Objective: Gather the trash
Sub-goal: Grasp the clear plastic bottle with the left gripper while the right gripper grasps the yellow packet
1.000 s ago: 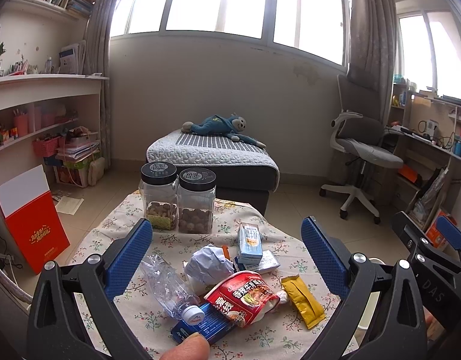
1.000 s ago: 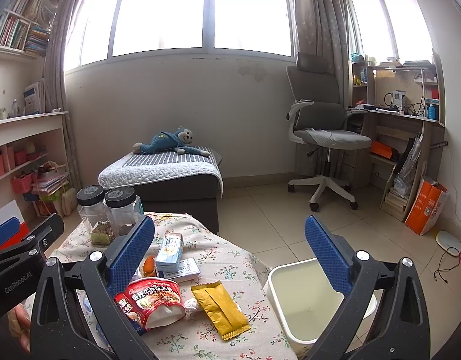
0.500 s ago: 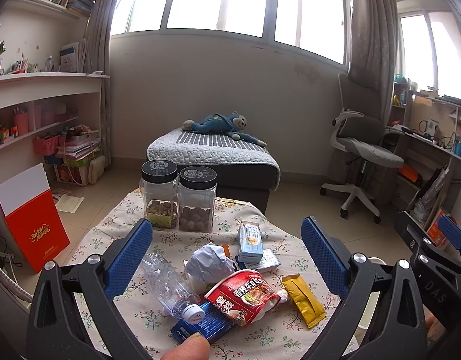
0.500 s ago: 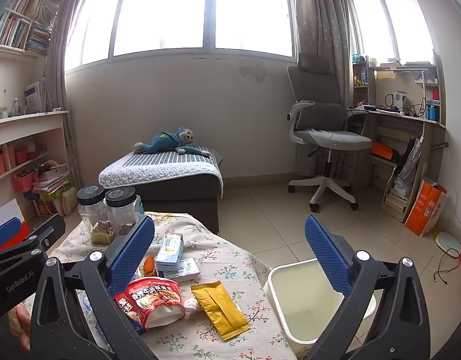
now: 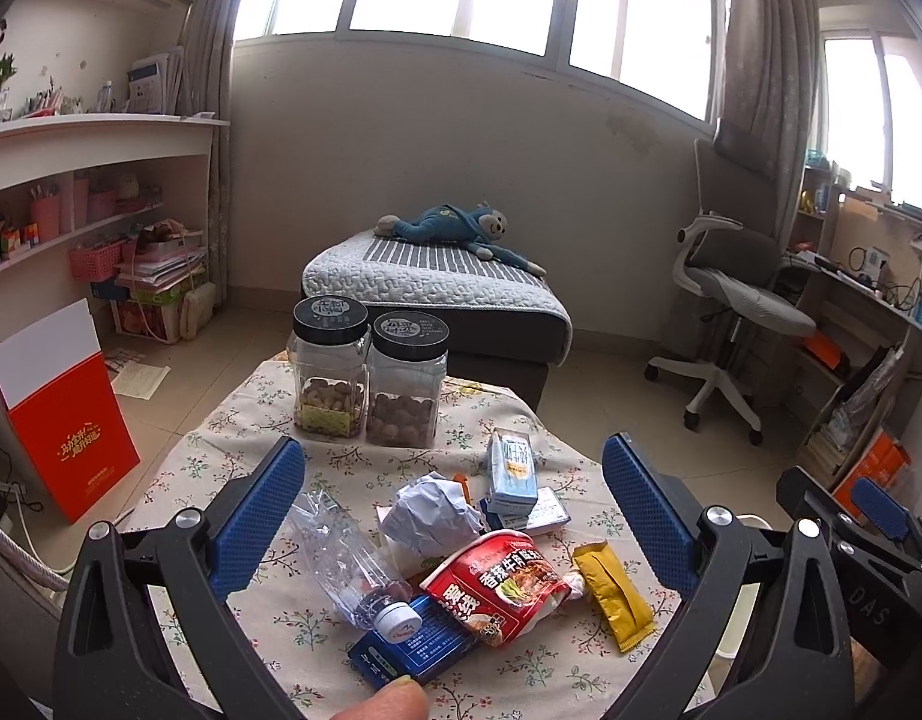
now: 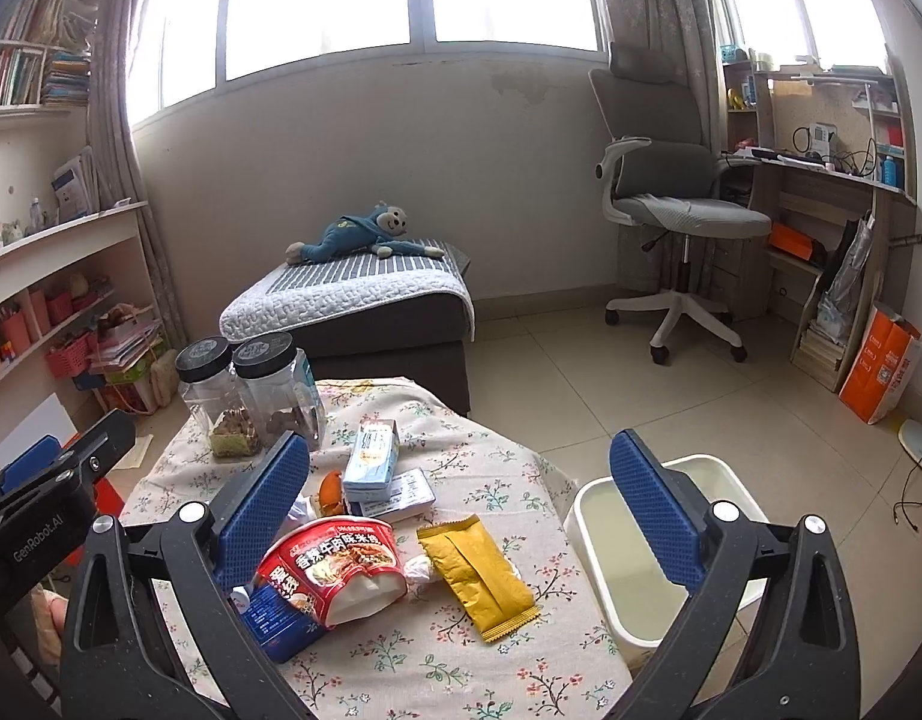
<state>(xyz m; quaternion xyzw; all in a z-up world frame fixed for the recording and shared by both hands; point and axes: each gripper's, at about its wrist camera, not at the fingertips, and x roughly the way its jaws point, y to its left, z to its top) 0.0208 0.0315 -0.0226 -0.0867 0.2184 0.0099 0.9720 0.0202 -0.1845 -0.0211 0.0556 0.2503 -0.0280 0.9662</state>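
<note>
Trash lies on a floral-cloth table (image 5: pixel 245 420): a crushed clear bottle (image 5: pixel 347 558), a crumpled white paper (image 5: pixel 431 510), a red noodle cup (image 5: pixel 497 582) (image 6: pixel 335 564), a yellow wrapper (image 5: pixel 611 594) (image 6: pixel 479 576), a blue box (image 5: pixel 413 648), a light-blue milk carton (image 5: pixel 512 471) (image 6: pixel 371 456). A white bin (image 6: pixel 587 516) stands right of the table. My left gripper (image 5: pixel 455 528) is open and empty above the trash. My right gripper (image 6: pixel 461 522) is open and empty over the table's right part.
Two black-lidded jars (image 5: pixel 365 372) stand at the table's far side. A white flat box (image 6: pixel 395 495) and an orange bit (image 6: pixel 329 489) lie by the carton. A bed with a blue plush (image 5: pixel 455 228), an office chair (image 6: pixel 671 222), shelves and a red carton (image 5: pixel 59 414) surround the table.
Both views have shifted only slightly. The trash and both open grippers stay as they were.
</note>
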